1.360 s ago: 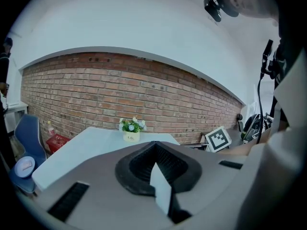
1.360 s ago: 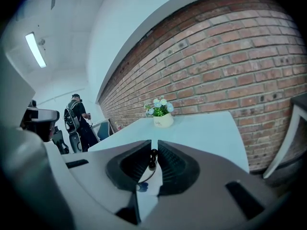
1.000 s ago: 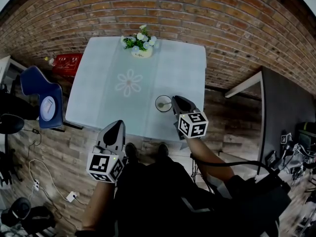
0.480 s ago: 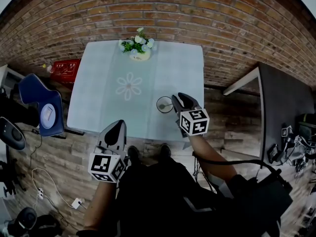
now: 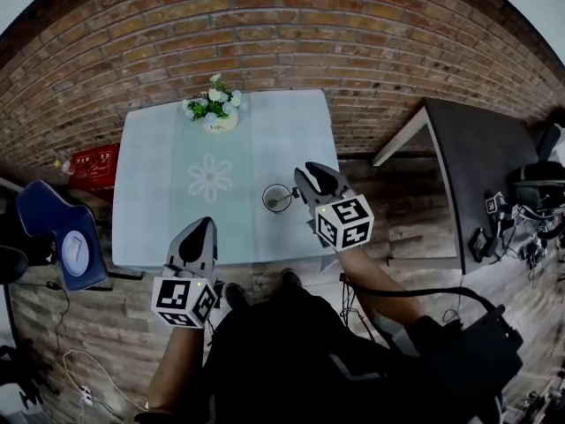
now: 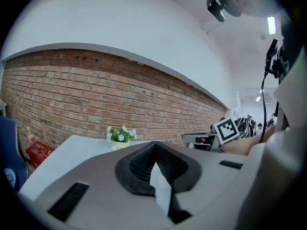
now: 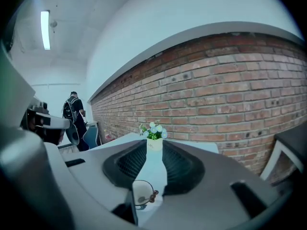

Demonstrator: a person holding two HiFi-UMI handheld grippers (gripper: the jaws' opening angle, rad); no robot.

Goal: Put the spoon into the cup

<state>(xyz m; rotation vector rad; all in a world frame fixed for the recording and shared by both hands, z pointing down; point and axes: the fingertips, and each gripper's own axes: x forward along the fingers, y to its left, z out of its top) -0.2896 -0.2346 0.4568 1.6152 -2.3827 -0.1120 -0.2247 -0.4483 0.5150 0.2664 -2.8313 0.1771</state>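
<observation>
The head camera looks down from high above the table, with the brick wall on the far side. One camera sits close behind the jaws of the left gripper, another on the right gripper. Both look almost flat across the table to the far wall. All three see the flower pot. The head and right cameras share the cup.
</observation>
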